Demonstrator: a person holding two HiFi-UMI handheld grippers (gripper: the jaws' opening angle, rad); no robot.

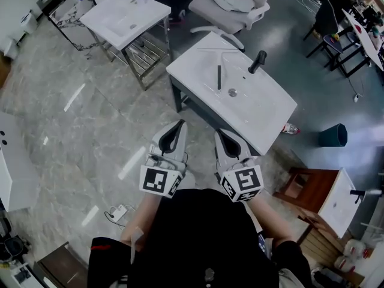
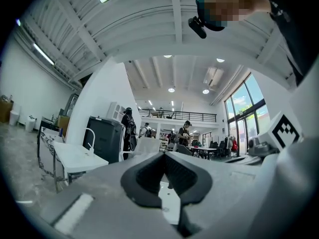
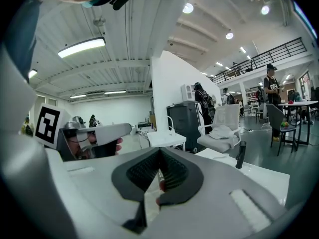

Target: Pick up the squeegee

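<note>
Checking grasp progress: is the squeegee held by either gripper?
No, the squeegee lies on the sink, apart from the left gripper and right gripper.

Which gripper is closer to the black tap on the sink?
Right. The right gripper hangs before the sink, short of the black tap; the left gripper is beside it, farther over.

Glossy floor [image 1: 72,137] (pale, veined) — white office chair [image 1: 231,8], tall windows [image 2: 244,113] beyond.

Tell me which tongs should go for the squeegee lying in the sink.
Right, probably. The right tongs sit just short of the near edge of the sink, pointing towards the squeegee. The left tongs hang over the floor, farther from it. Both are shut and must open first.
</note>
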